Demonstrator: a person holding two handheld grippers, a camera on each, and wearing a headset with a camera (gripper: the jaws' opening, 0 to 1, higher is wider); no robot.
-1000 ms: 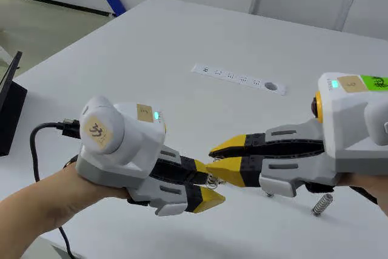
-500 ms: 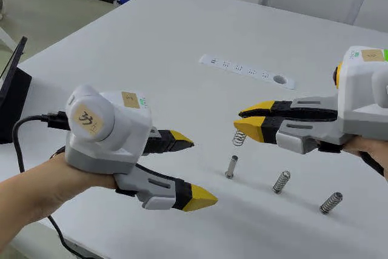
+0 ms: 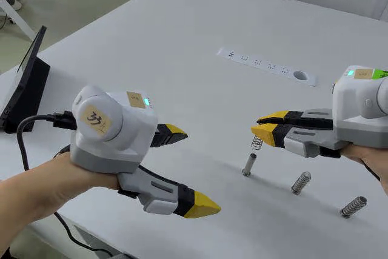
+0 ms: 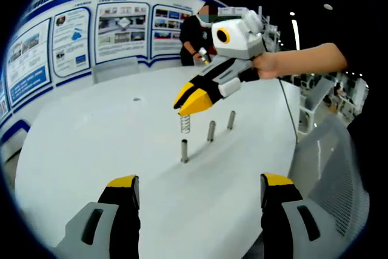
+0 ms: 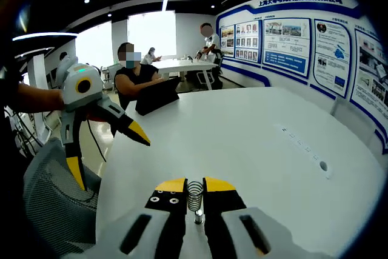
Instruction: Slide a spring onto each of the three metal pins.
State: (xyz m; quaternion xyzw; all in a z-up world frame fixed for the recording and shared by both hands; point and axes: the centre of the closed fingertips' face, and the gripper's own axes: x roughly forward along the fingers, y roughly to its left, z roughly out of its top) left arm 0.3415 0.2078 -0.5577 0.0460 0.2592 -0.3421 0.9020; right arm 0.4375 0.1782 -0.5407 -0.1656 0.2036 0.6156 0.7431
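Holding the spring by its upper coils, the right gripper has its jaws closed on it just above the bare pin. We judge the spring light, flexible and easily skewed, so we grip one end gently. Left of that pin, the left gripper hovers with jaws wide apart and empty. The right gripper view sights down past the coil to the pin, while the left gripper view shows the gap between them.
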